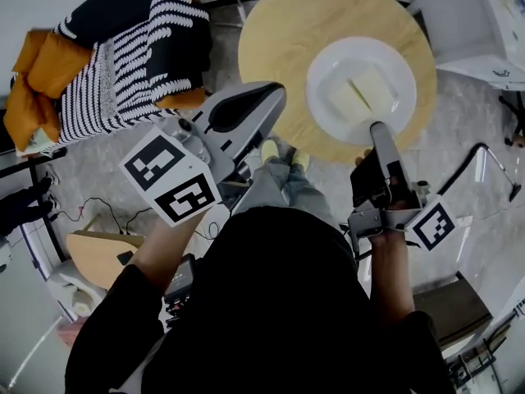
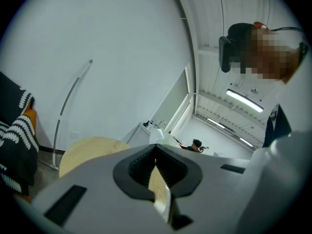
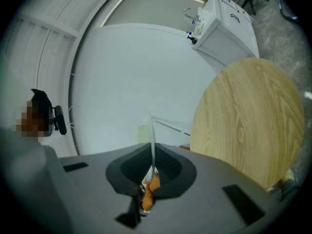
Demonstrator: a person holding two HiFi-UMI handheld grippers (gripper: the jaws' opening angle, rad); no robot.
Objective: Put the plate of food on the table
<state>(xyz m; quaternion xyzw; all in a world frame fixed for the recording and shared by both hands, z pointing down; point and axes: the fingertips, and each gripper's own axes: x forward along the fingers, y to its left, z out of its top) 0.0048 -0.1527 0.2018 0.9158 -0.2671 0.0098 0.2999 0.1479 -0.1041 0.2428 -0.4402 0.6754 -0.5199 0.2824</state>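
Right gripper (image 1: 377,128) jaws clamped on plate (image 1: 325,72) rim, bench (image 1: 271,31) near edge; left gripper (image 1: 277,95) jaws together, empty. Risk: one-sided grip tips plate, food (image 1: 361,93) slides.

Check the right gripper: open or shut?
Shut. The right gripper pinches the thin rim of the round white plate, seen edge-on between its jaws in its own view.
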